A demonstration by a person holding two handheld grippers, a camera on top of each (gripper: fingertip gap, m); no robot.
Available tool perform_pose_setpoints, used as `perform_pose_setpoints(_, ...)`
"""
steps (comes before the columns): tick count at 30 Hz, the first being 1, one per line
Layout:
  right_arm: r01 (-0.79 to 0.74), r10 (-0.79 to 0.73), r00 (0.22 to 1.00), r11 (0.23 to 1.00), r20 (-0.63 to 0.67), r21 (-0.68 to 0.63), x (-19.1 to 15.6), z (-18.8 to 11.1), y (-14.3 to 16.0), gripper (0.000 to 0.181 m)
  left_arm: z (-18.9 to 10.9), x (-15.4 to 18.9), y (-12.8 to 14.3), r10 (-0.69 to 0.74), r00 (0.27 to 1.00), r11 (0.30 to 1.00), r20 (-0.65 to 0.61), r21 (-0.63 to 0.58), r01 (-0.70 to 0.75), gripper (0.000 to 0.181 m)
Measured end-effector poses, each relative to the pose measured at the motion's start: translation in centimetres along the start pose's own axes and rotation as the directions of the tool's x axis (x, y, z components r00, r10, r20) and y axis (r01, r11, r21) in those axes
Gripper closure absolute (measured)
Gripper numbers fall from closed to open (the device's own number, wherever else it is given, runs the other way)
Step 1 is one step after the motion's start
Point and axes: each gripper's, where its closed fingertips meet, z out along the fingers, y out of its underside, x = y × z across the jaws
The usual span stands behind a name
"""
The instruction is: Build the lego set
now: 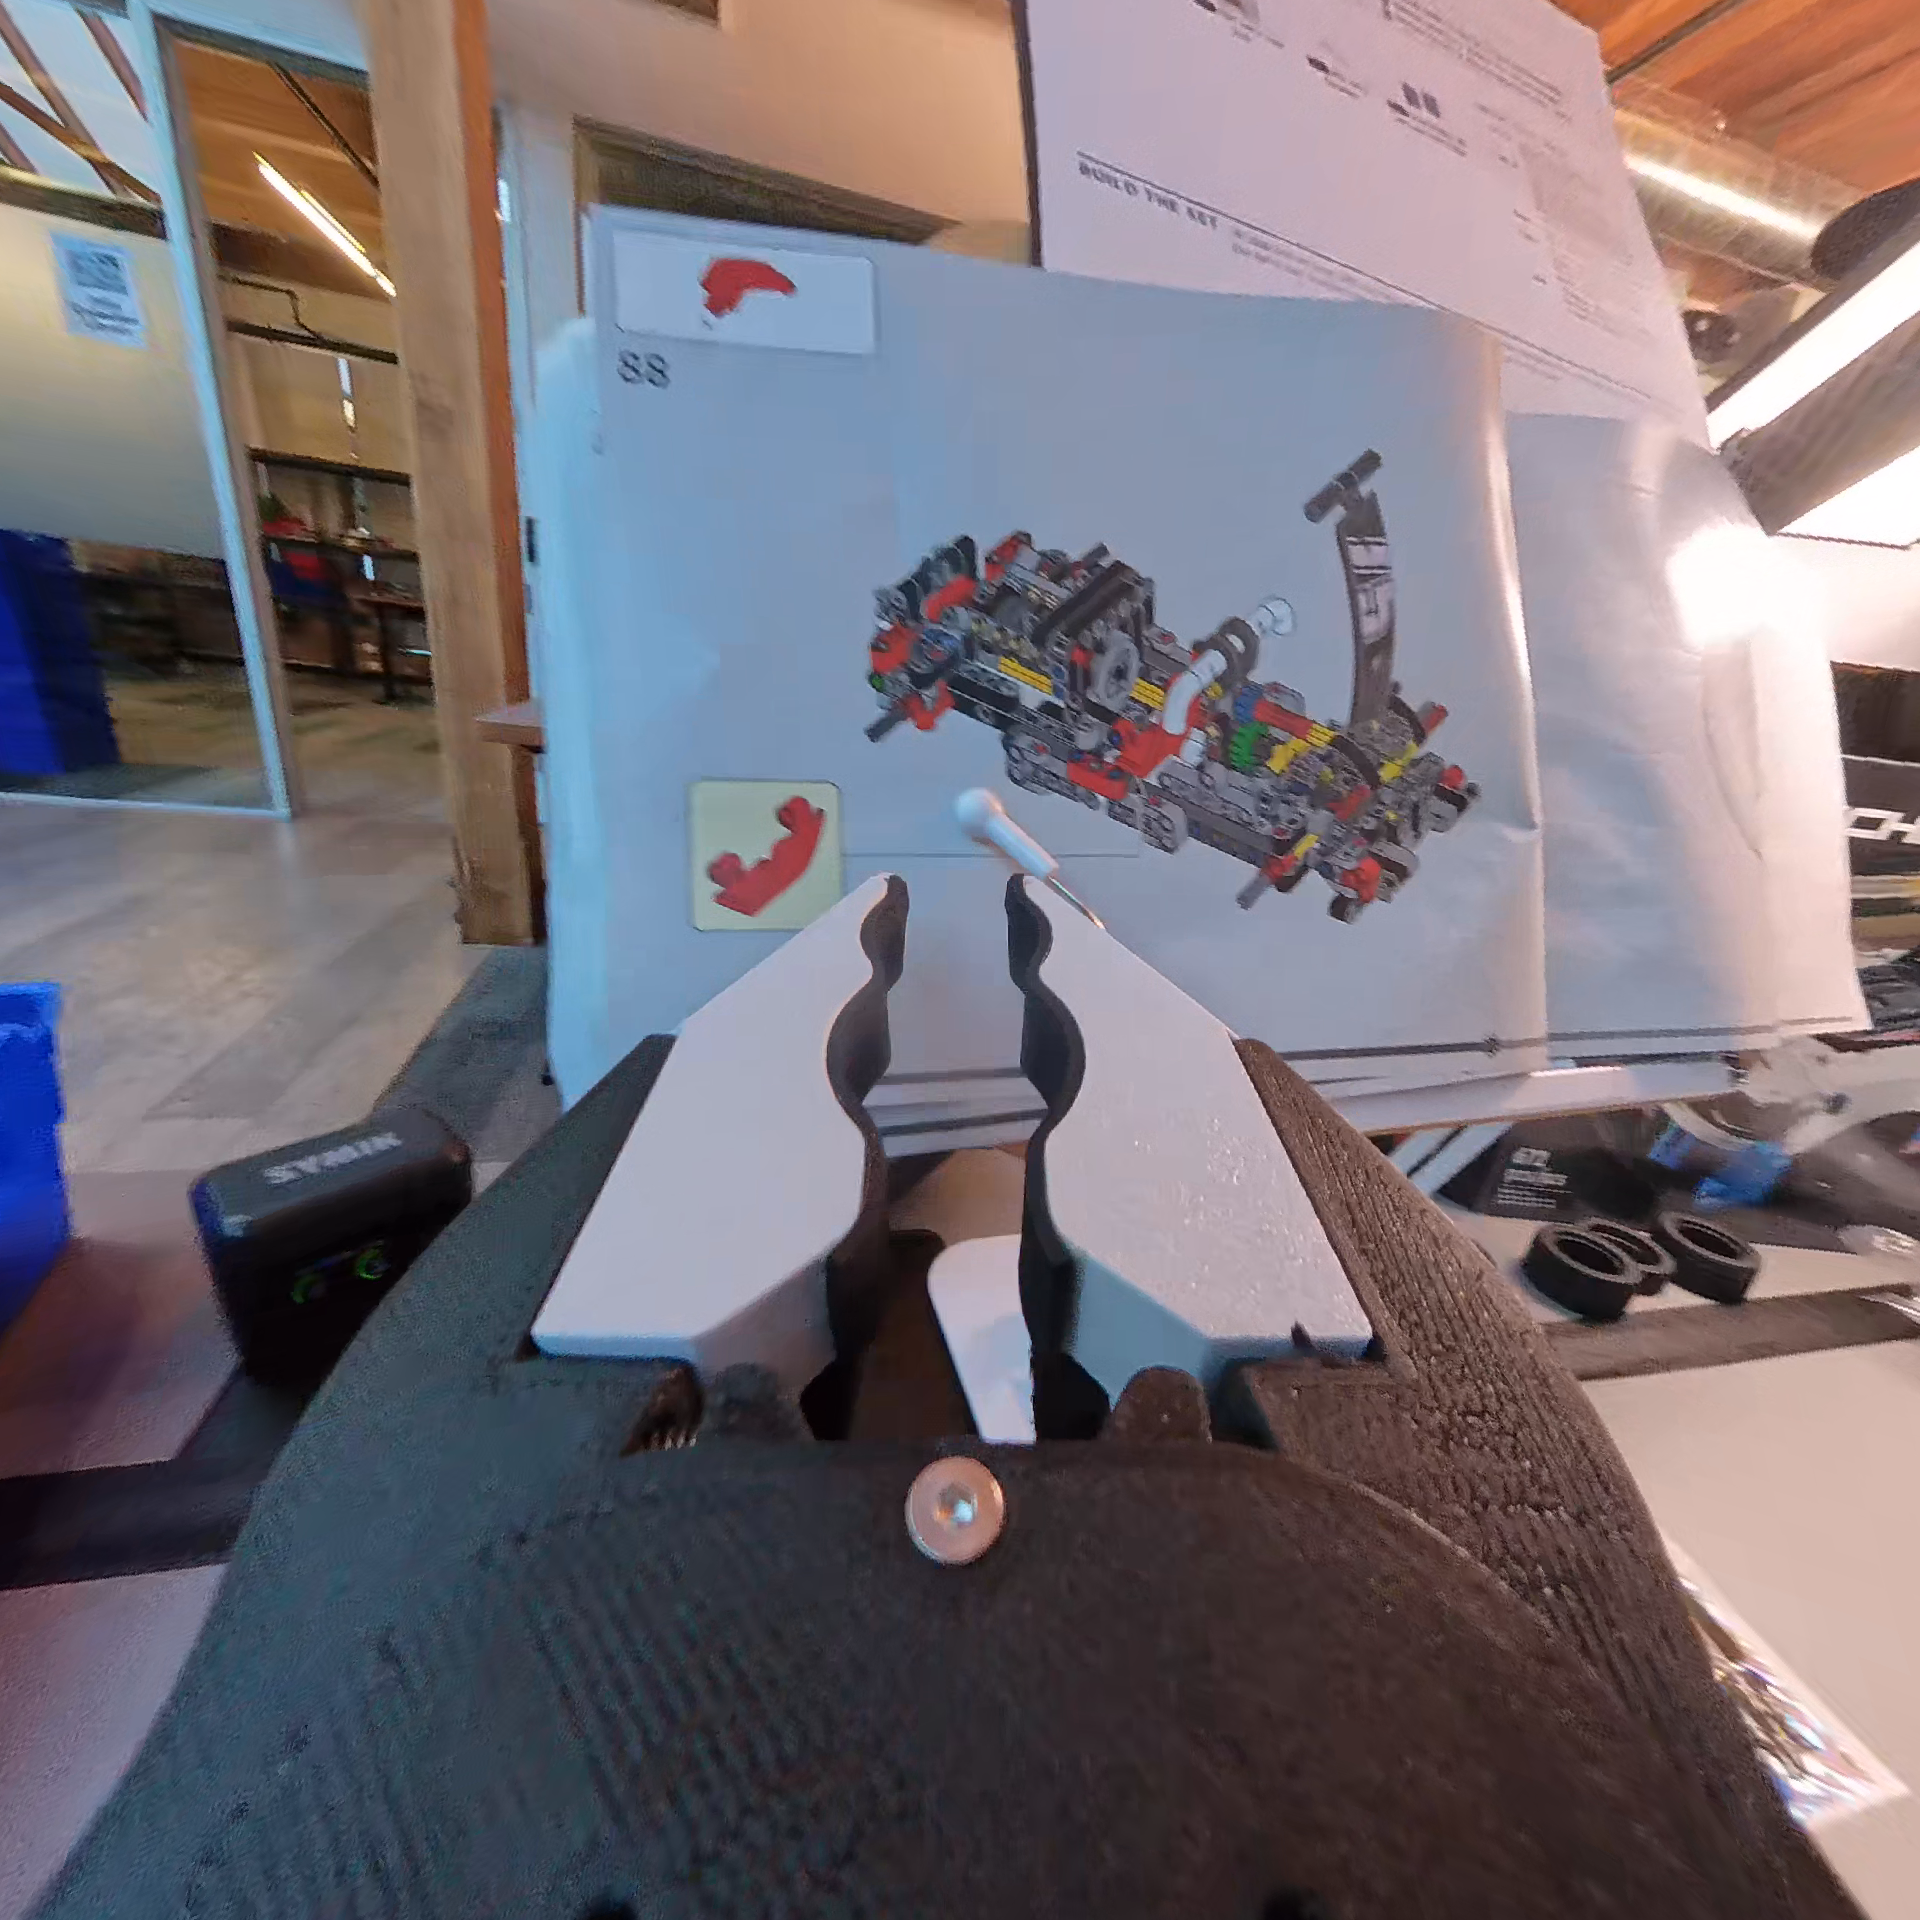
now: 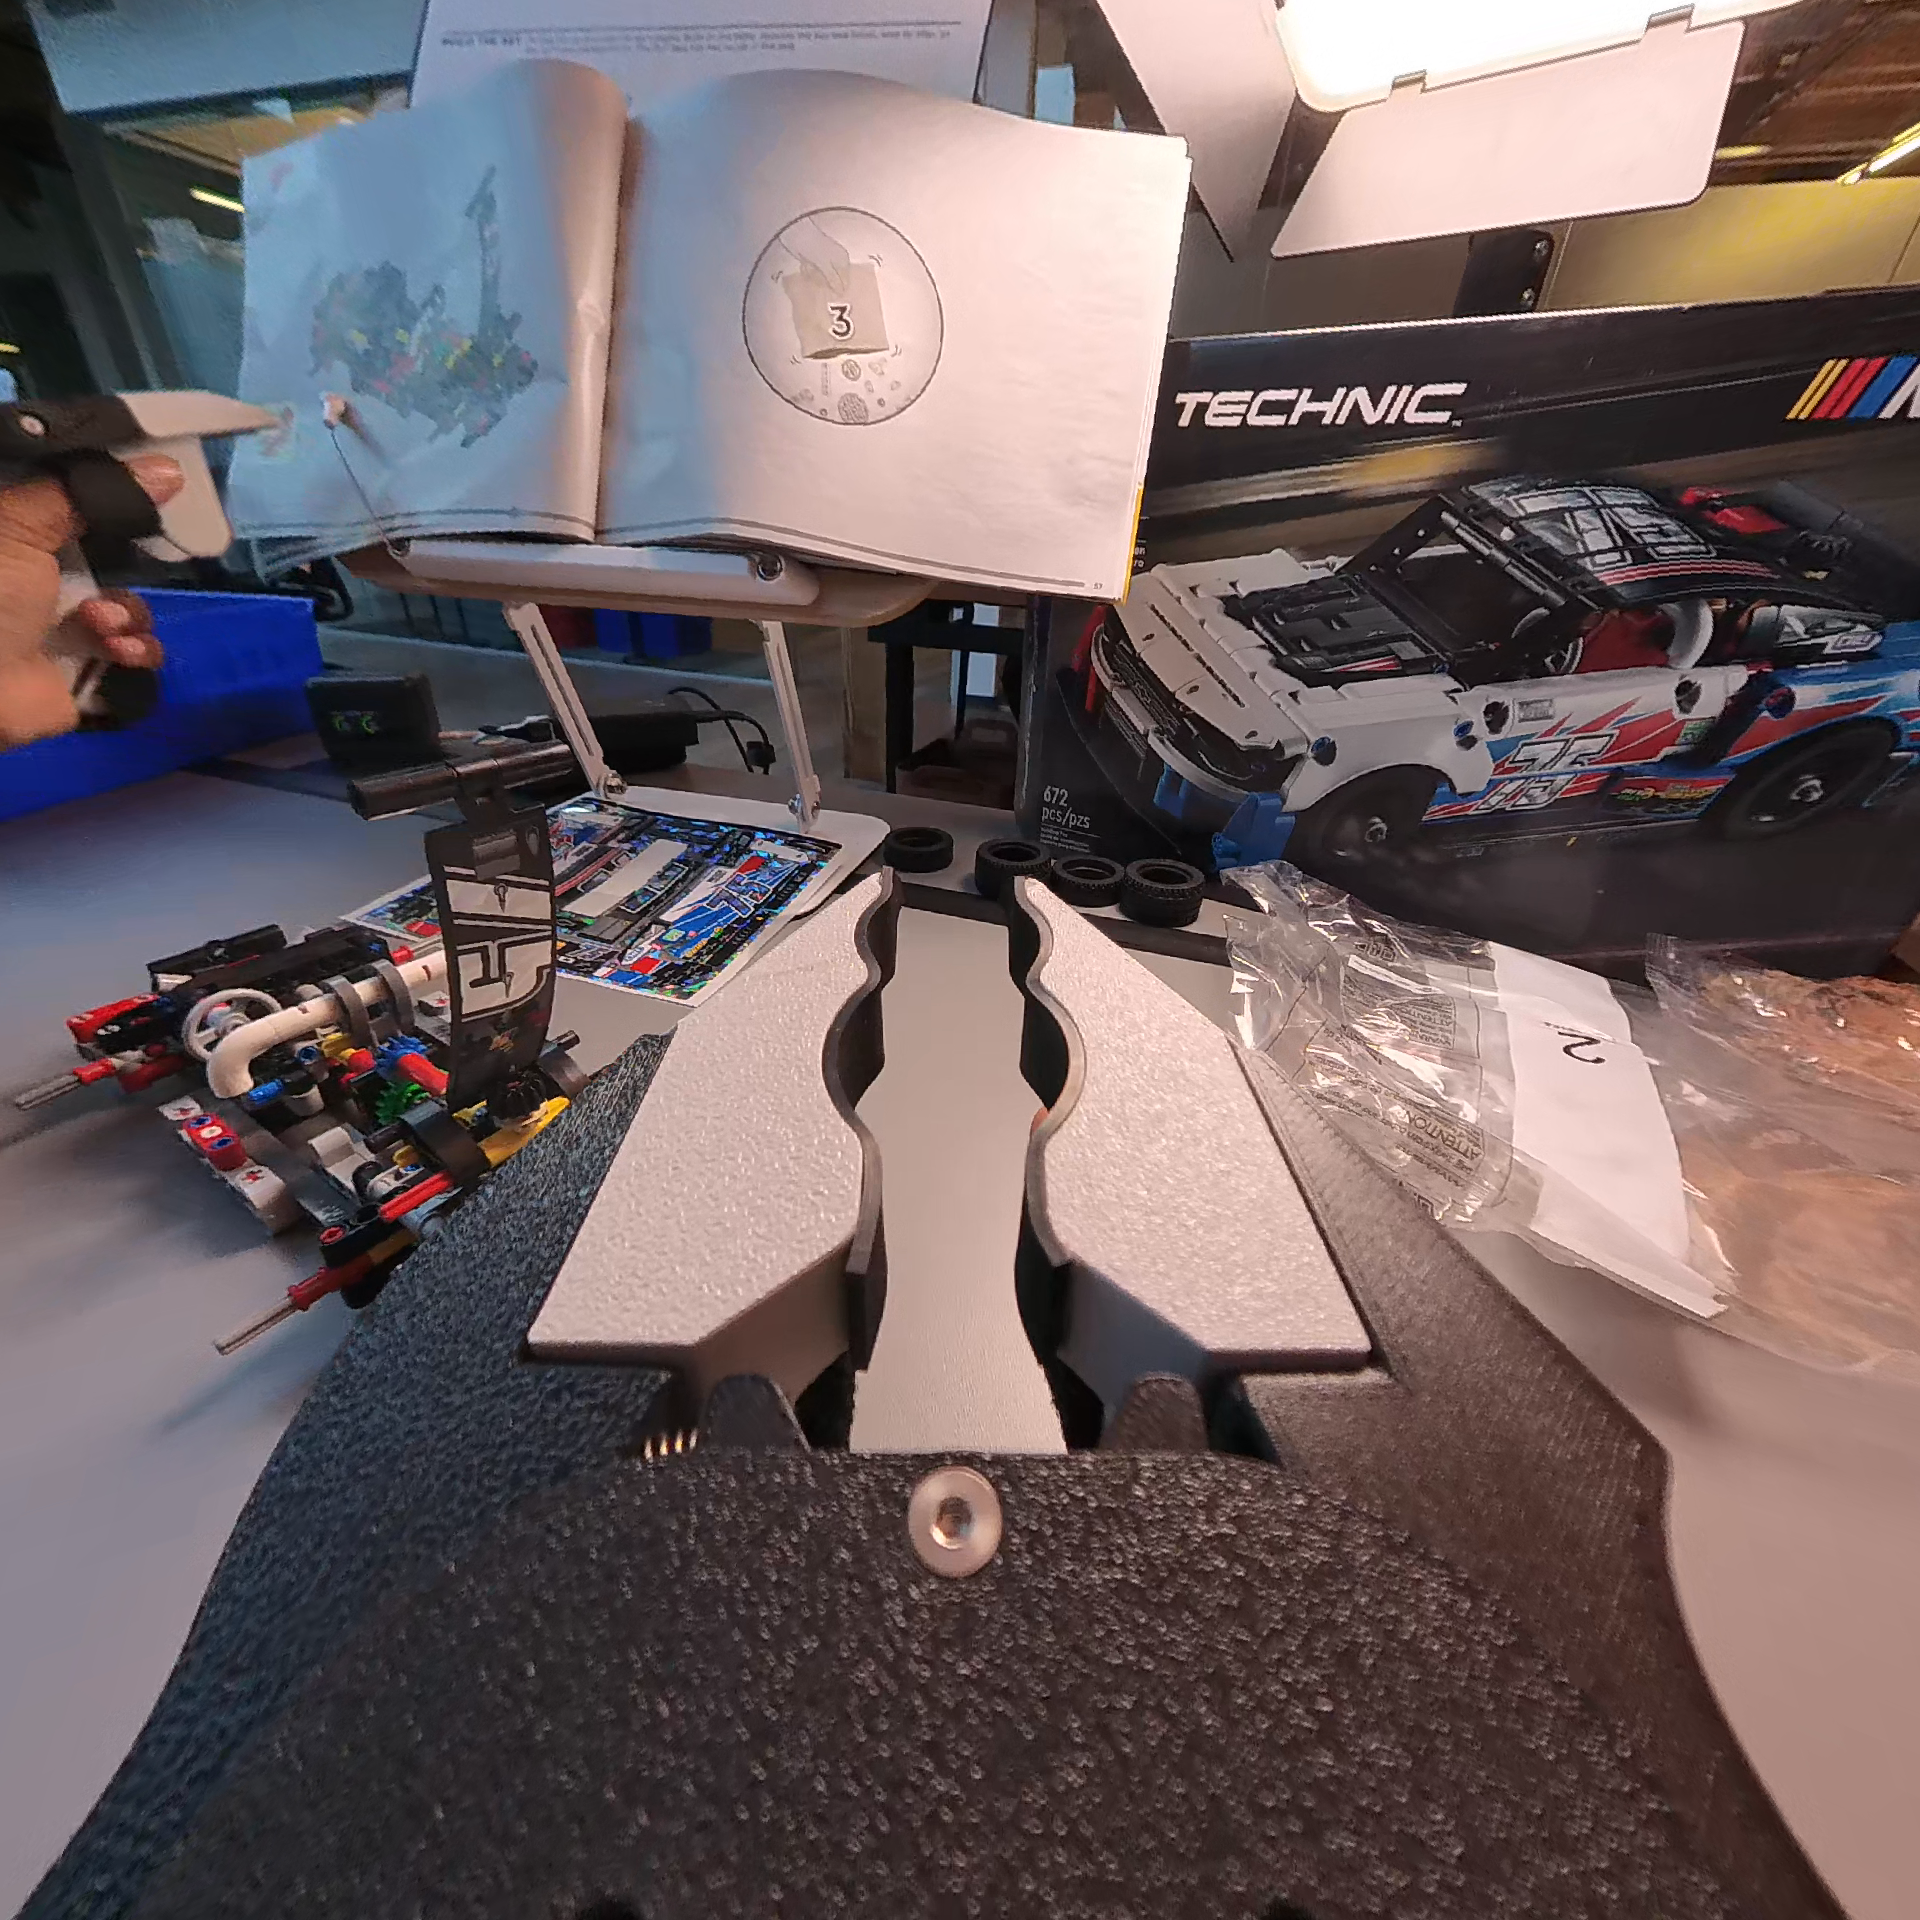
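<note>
We hold the left gripper (image 1: 956, 899) raised before the open instruction booklet (image 1: 1039, 623), its jaws a narrow gap apart with nothing between them; just beyond its fingertips a white-tipped page clip (image 1: 1003, 826) lies against the page. From the right wrist view that same gripper shows at the far left edge, blurred, so we cannot say whether it touches the paper. The right gripper (image 2: 954, 899) hovers low over the grey table (image 2: 125, 1455), jaws likewise slightly parted and empty. The part-built lego chassis (image 2: 312, 1081) sits on the table to its left, with a tall black fin standing upright from it; a sticker sheet (image 2: 665, 904) lies beyond it under the book stand (image 2: 623, 582); four black tyres (image 2: 1081, 878) stand in a row just past the right fingertips; the set's box (image 2: 1558, 644) stands behind them; crumpled clear bags (image 2: 1382, 1049) lie to the right.
</note>
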Motion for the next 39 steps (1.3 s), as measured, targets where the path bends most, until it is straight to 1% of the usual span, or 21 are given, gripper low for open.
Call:
perform_pose_setpoints(3, 0.002, -0.002, 1.000, 1.000, -0.004, 0.012, 0.1, -0.1, -0.3, 0.163, 0.3, -2.4, -0.8, 0.068, 0.996, 0.997, 0.056, -0.023, -0.067, 0.167)
perform_pose_setpoints(5, 0.004, -0.004, 1.000, 1.000, -0.005, 0.017, 0.2, -0.2, -0.5, 0.162, 0.7, -3.6, -0.5, 0.139, 0.987, 0.988, 0.079, -0.081, -0.133, 0.171)
perform_pose_setpoints(8, 0.010, -0.010, 1.000, 1.000, 0.000, 0.021, 0.1, -0.2, -0.6, 0.162, 1.0, -4.0, -1.1, 0.234, 0.968, 0.968, 0.088, -0.113, -0.224, 0.174)
perform_pose_setpoints(9, 0.013, -0.013, 1.000, 1.000, 0.001, 0.022, 0.0, -0.2, -0.7, 0.162, 1.1, -4.1, -1.8, 0.254, 0.962, 0.964, 0.098, -0.110, -0.243, 0.176)
perform_pose_setpoints(11, 0.021, -0.021, 1.000, 0.999, 0.005, 0.026, -0.2, -0.3, -0.8, 0.162, 1.7, -3.7, -3.3, 0.249, 0.964, 0.966, 0.091, -0.099, -0.240, 0.179)
perform_pose_setpoints(16, 0.036, -0.037, 0.999, 0.999, 0.024, 0.033, -0.8, -0.4, -1.2, 0.162, 4.4, -3.7, -7.8, 0.250, 0.964, 0.967, 0.088, -0.080, -0.243, 0.179)
perform_pose_setpoints(19, 0.031, -0.032, 0.999, 0.999, 0.033, 0.038, -1.0, -0.4, -1.4, 0.162, 5.9, -4.0, -9.1, 0.254, 0.964, 0.965, 0.079, -0.094, -0.246, 0.179)
perform_pose_setpoints(25, 0.030, -0.031, 0.999, 0.999, 0.042, 0.034, -1.2, -0.5, -1.4, 0.161, 7.2, -4.2, -9.2, 0.299, 0.951, 0.950, 0.081, -0.124, -0.288, 0.179)
perform_pose_setpoints(32, 0.028, -0.029, 0.999, 0.999, 0.047, 0.021, -1.3, -0.3, -1.0, 0.161, 7.6, -3.7, -8.6, 0.292, 0.955, 0.950, 0.059, -0.138, -0.282, 0.179)
perform_pose_setpoints(35, 0.026, -0.027, 0.999, 0.999, 0.047, 0.020, -1.3, -0.3, -1.0, 0.161, 7.2, -2.5, -7.4, 0.278, 0.960, 0.951, 0.023, -0.148, -0.272, 0.179)
perform_pose_setpoints(39, 0.023, -0.023, 0.998, 1.000, 0.052, 0.012, -1.4, -0.2, -0.8, 0.161, 5.8, 0.5, -4.0, 0.221, 0.974, 0.958, -0.056, -0.175, -0.228, 0.181)
